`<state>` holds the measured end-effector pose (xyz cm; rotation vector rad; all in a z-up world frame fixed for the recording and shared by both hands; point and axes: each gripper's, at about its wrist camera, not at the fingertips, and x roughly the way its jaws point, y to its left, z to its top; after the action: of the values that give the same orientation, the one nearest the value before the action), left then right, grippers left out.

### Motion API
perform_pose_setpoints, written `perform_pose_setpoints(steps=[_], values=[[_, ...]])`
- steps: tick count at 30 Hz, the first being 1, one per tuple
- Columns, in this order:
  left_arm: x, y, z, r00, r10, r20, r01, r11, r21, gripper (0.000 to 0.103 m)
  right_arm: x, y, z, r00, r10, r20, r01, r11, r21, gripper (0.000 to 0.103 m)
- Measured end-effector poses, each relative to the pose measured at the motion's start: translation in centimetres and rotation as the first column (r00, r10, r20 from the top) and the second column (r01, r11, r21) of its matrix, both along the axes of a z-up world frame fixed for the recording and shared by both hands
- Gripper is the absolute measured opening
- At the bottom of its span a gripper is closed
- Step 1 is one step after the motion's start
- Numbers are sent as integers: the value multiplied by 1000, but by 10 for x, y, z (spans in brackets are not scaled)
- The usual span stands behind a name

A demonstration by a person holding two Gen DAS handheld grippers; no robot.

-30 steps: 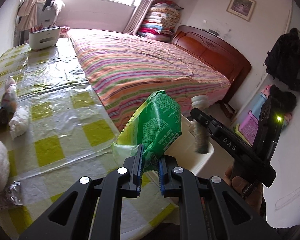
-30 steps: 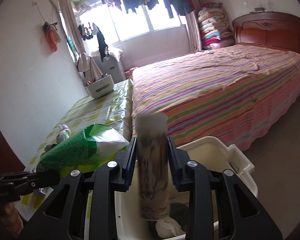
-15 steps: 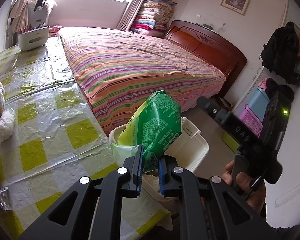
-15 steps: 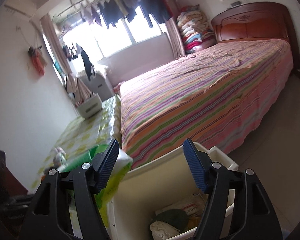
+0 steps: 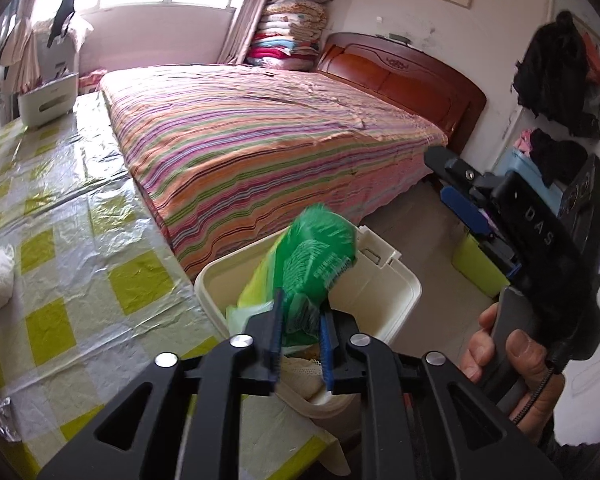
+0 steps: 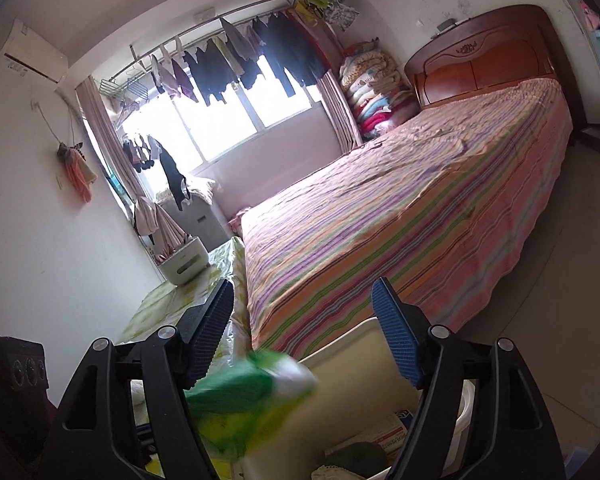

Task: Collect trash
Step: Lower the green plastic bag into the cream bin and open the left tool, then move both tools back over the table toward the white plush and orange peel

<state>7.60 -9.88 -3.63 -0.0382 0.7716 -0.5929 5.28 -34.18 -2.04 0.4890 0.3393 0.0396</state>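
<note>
The green wrapper [image 5: 316,264] stands directly over my white bin [image 5: 404,292], long axis running up and away from my left gripper [image 5: 300,344], whose jaws are opening around its lower end. My right gripper [image 6: 304,340], farther right, is spreading, empty.

My left claw [image 5: 300,344] hangs over the open mouth of the cream plastic bin [image 5: 404,280], its jaws opening with the crinkled green plastic bag [image 5: 316,264] between them and filling the gap. Below, rubbish already lines the bin's bottom. The striped bedspread [image 5: 267,144] walls off the far side; the table with its yellow-checked plastic cloth [image 5: 79,240] hems in the left. My right claw [image 6: 304,340], jaws wide and empty, crowds the right; bare floor lies beyond.
</note>
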Motion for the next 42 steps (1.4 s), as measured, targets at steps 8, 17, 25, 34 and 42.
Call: perform_pose_setpoints(steps=[8,17,25,34,42], values=[[-14,12,12,993,76,90,-74,997,-23,82,2,8,-5,1000,27,-8,-27,1000,9,71],[-30,45,15,969,172,177,-186,980,66,82,11,32,-7,994,106,-22,-105,994,4,75],[-39,96,19,940,263,218,-287,954,86,82,20,76,-9,976,214,-46,-215,977,-10,76],[-40,158,23,898,379,223,-407,909,95,82,27,145,-12,926,372,-72,-374,927,-29,76],[-42,230,23,833,522,184,-540,839,64,82,31,209,-22,848,517,-118,-525,850,-39,76]])
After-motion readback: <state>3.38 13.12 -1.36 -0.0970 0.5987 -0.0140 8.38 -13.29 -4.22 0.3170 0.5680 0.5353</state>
